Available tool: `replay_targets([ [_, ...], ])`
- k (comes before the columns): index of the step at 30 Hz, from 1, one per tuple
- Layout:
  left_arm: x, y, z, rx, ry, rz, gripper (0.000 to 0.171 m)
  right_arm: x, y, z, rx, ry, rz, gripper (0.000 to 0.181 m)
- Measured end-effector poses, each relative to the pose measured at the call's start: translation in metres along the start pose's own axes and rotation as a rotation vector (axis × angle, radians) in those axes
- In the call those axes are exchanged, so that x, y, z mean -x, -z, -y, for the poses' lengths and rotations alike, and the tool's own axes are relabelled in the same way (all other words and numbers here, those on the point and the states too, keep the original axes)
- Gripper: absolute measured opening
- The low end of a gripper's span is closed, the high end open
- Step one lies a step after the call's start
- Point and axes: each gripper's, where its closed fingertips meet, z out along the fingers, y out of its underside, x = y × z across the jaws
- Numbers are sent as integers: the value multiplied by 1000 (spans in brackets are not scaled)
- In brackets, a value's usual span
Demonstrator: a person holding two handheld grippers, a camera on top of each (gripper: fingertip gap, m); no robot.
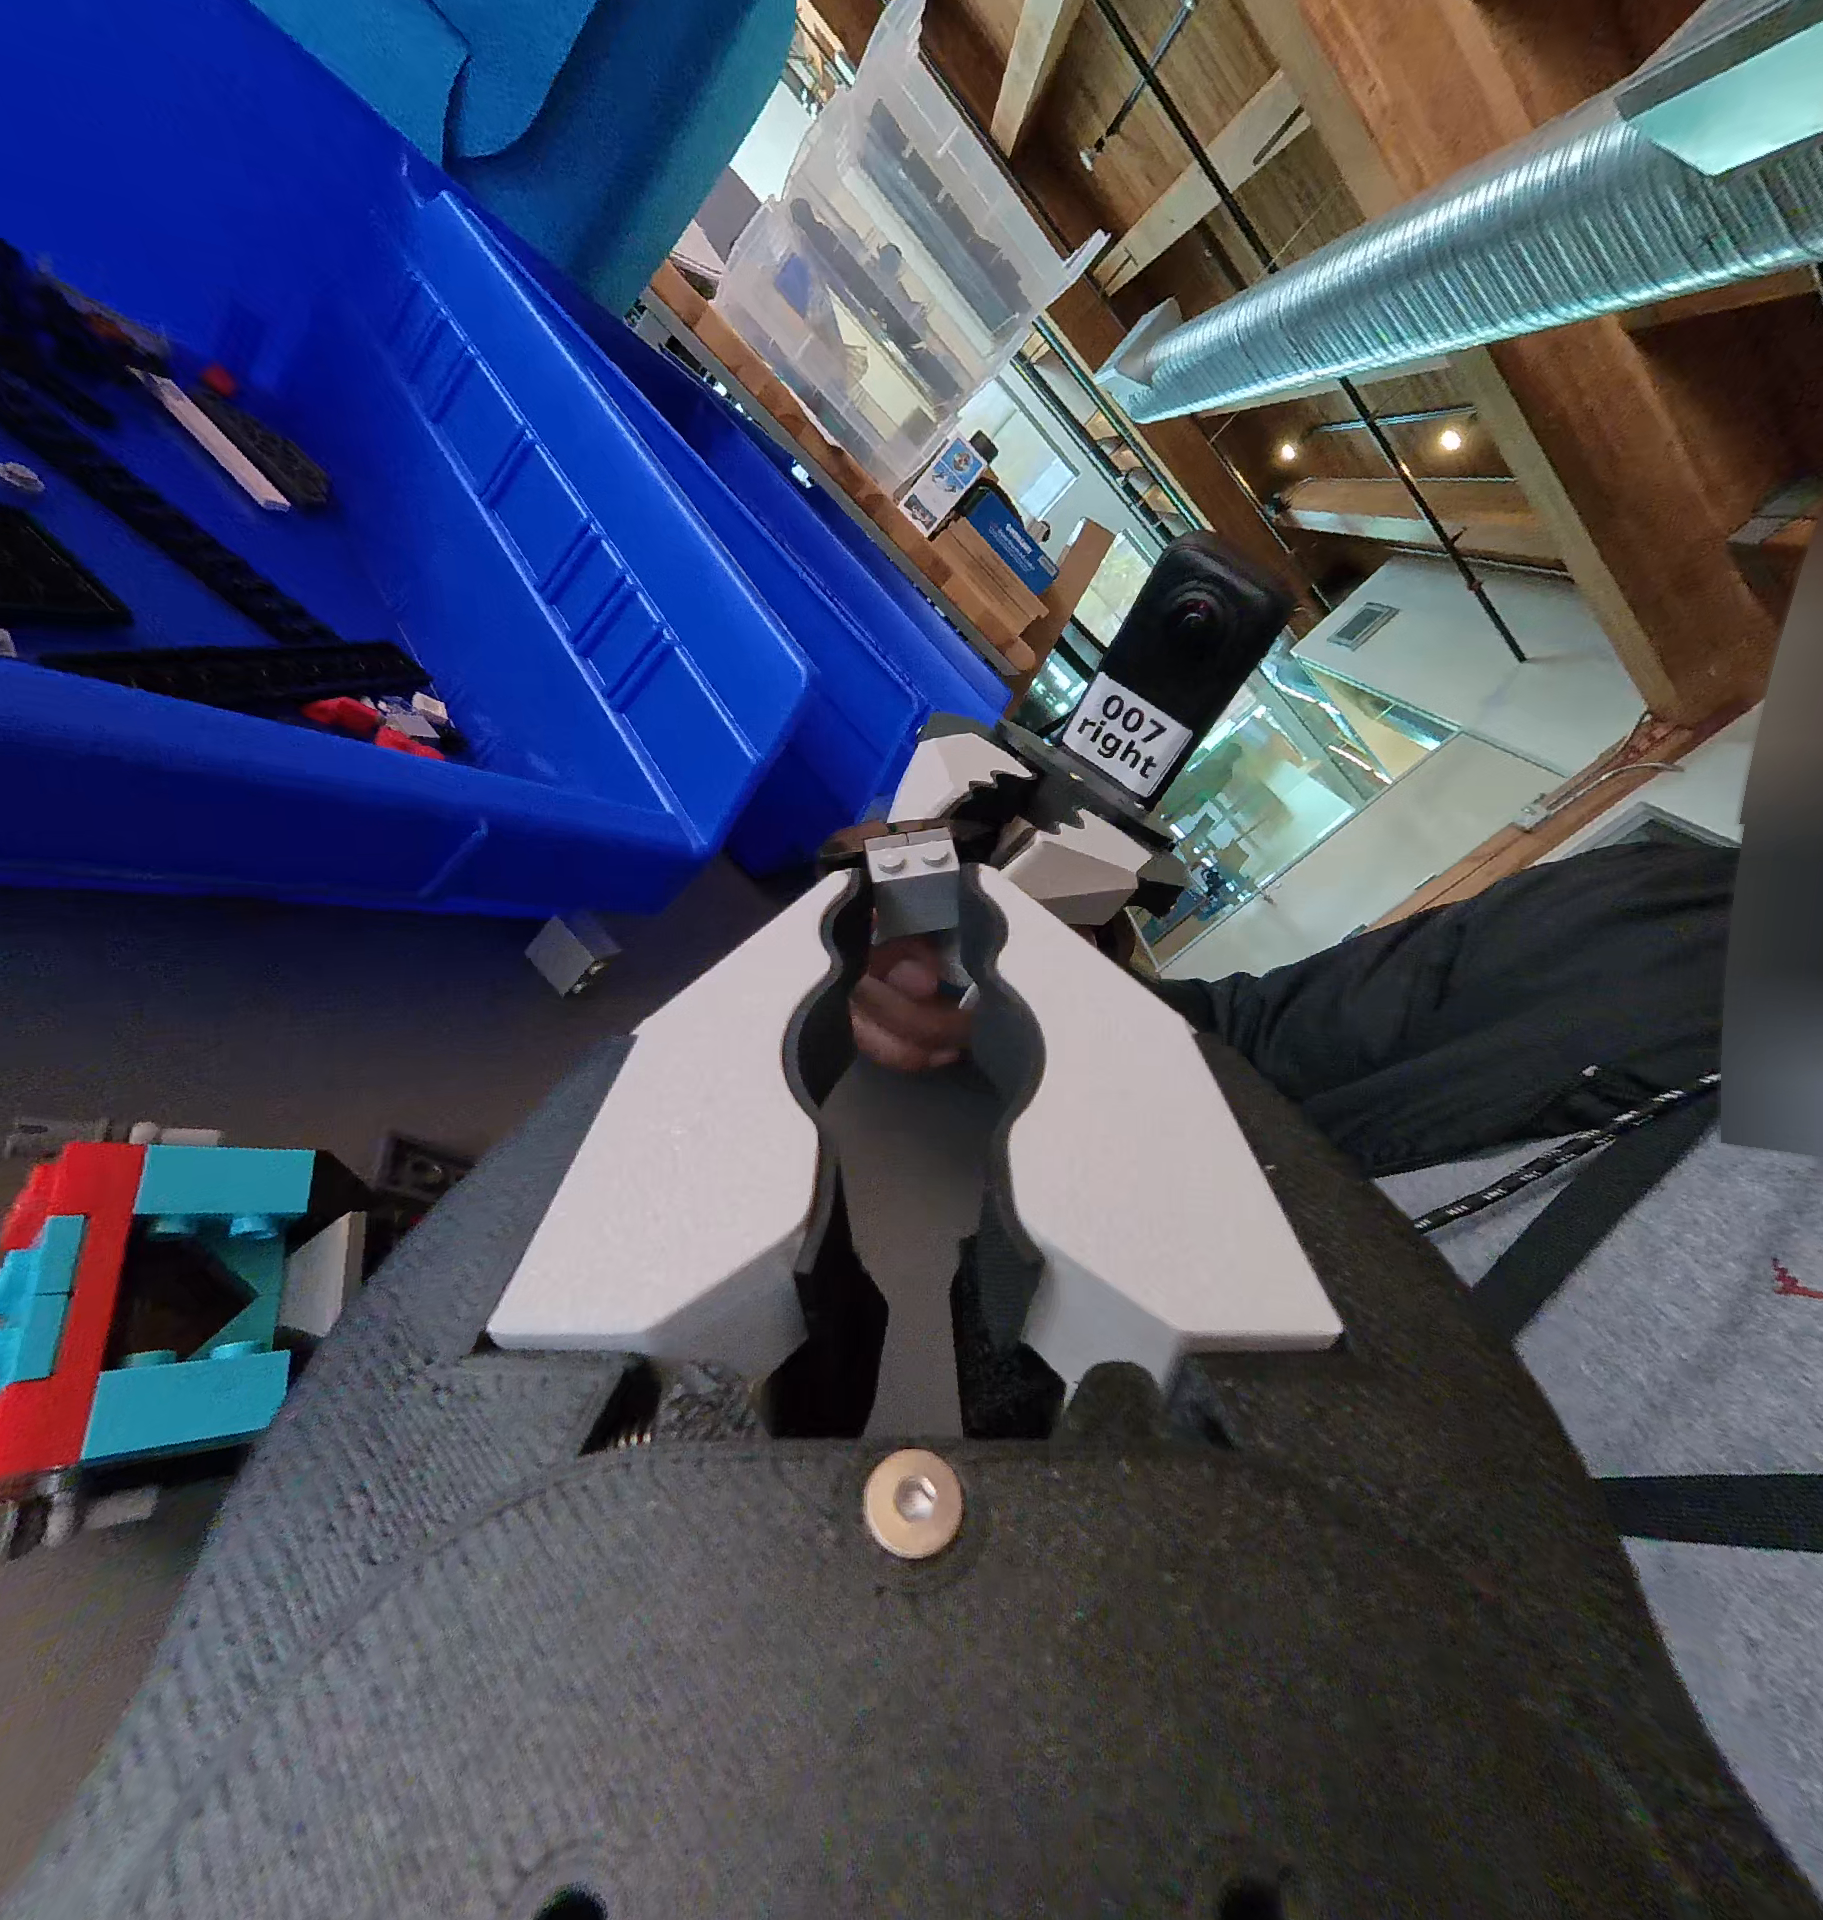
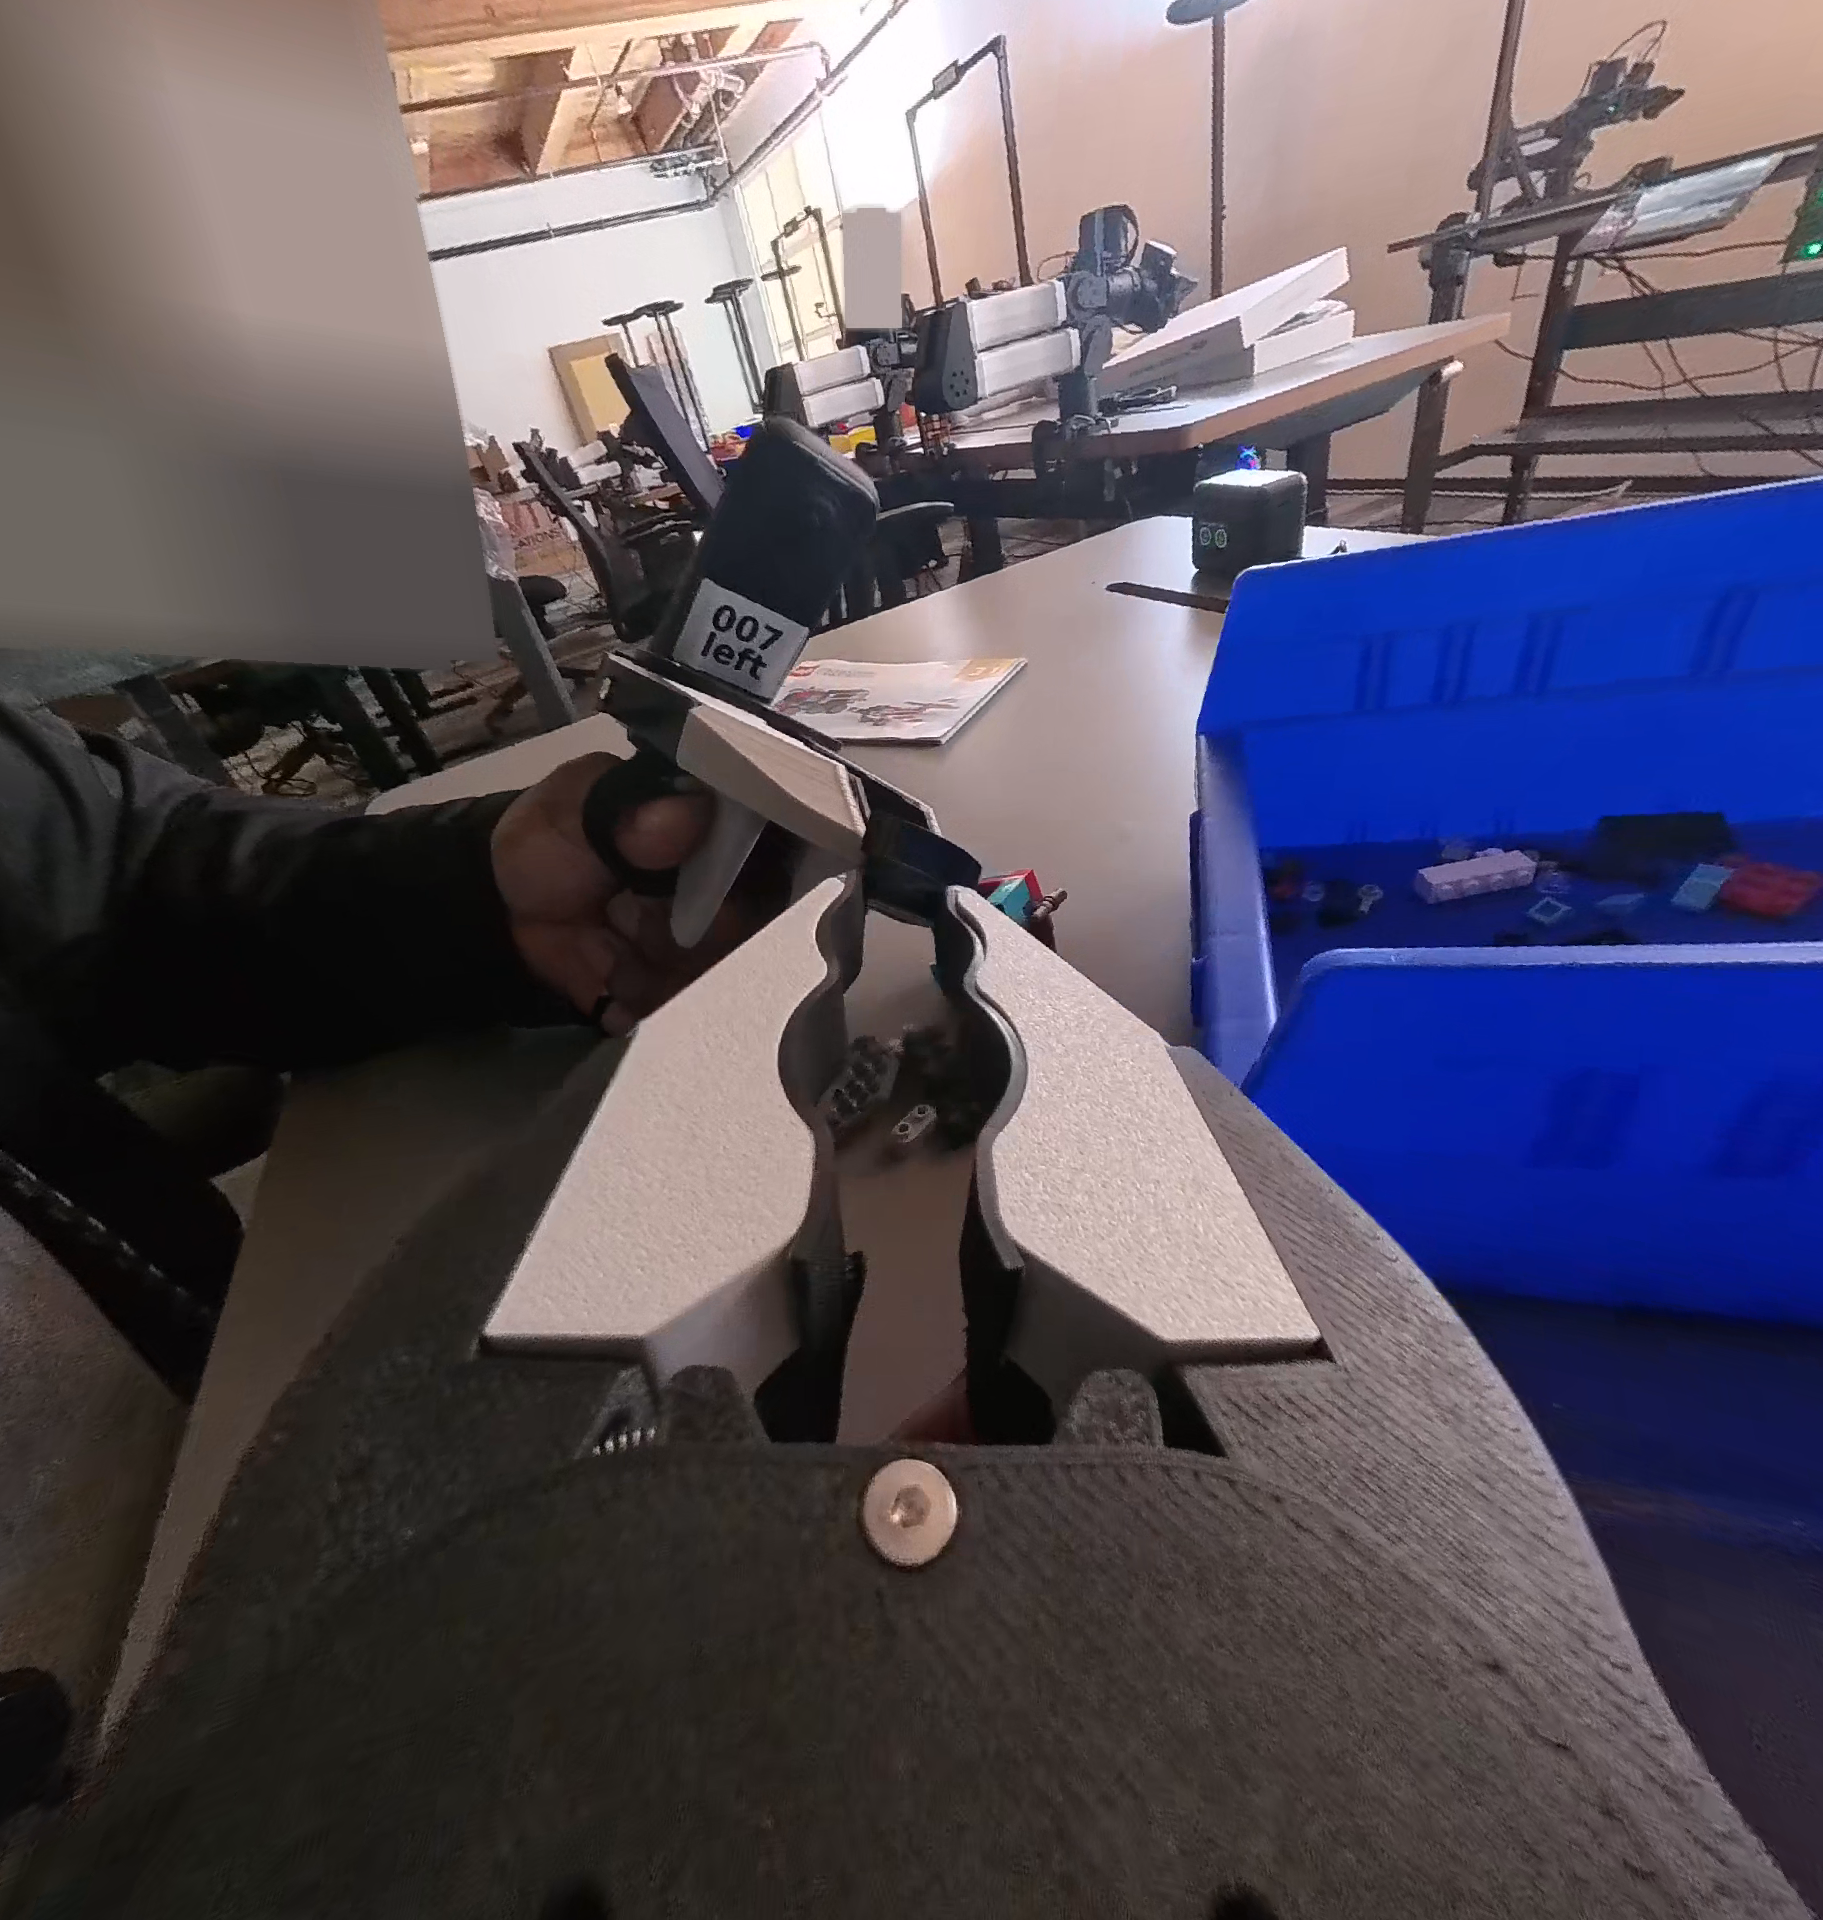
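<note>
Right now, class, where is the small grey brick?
In the left wrist view, the grey brick sits pinched at the left tool's tips, directly before the right tool.

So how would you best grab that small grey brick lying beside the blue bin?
Probably from above, pinching the small grey brick across its two flat side faces: it lies loose on the table, with the blue bin close behind it.
</note>
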Motion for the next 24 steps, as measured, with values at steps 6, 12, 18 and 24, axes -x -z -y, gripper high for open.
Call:
replay_targets([
  [6,-1,0,0,-11,38,-19,17,0,0,1,-9,-45,17,13],
  [12,0,1,1,-18,73,-33,17,0,0,1,-12,-57,15,13],
  [18,1,3,3,-14,-10,10,16,-1,-1,-1,9,126,-66,15],
  [24,5,8,11,37,-384,221,17,1,-1,2,-5,197,-91,24],
])
